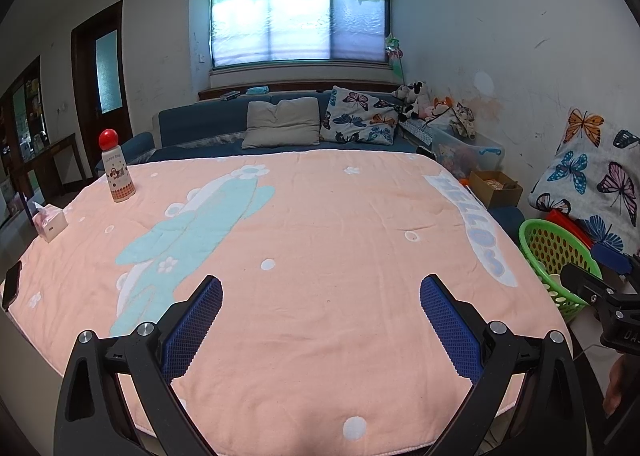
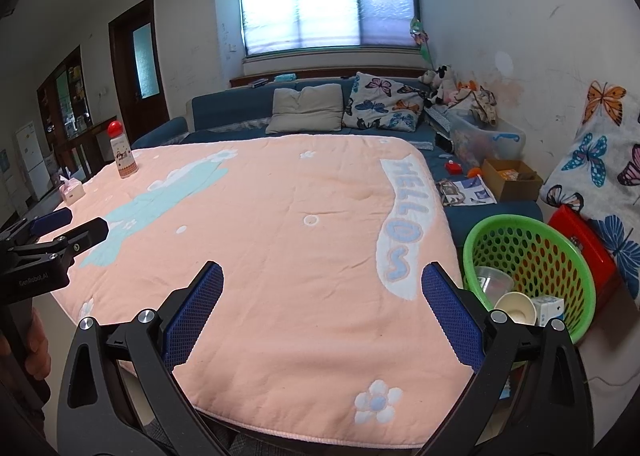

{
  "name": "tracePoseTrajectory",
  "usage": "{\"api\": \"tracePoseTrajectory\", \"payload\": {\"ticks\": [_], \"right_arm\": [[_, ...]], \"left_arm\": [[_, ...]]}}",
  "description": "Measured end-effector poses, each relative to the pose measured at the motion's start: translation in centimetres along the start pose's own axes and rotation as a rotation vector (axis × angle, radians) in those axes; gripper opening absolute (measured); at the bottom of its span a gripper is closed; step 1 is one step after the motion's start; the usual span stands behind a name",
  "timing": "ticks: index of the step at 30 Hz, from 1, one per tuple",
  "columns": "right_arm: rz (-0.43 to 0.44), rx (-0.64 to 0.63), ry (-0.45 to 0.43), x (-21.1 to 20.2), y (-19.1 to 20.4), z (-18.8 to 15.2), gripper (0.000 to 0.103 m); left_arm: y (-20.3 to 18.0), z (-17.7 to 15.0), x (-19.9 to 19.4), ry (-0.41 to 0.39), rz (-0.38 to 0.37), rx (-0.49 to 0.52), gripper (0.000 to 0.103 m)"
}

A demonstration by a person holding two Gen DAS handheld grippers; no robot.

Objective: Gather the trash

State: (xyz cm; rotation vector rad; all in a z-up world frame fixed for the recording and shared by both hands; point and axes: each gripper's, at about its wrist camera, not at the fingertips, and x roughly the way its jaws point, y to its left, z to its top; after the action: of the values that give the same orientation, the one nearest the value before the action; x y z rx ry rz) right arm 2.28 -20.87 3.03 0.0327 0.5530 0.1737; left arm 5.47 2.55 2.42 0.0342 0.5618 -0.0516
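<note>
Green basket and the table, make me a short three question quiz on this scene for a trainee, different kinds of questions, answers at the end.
1. True or false: the green basket stands on the pink cloth.
2. Multiple choice: what lies in the basket? A) paper cup, clear cup and small carton; B) the red-capped bottle; C) nothing.
3. Fill in: the left gripper and the right gripper both have their jaws ____ and hold ____.

Key
1. False: it stands beside the table, off its right edge.
2. A.
3. Open; nothing.
</note>
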Motion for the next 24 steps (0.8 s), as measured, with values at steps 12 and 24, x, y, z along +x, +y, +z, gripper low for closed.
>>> {"api": "tracePoseTrajectory", "payload": {"ticks": [12, 24], "right_arm": [[0.004, 0.001, 0.001, 0.10, 0.16, -0.22, 0.099], [0.007, 0.003, 0.003, 0.21, 0.11, -0.26, 0.099]], "left_arm": [[-0.01, -0.03, -0.05, 0.001, 0.002, -0.002, 0.096], [-0.08, -0.13, -0.03, 0.000, 0.003, -0.002, 0.096]]}}
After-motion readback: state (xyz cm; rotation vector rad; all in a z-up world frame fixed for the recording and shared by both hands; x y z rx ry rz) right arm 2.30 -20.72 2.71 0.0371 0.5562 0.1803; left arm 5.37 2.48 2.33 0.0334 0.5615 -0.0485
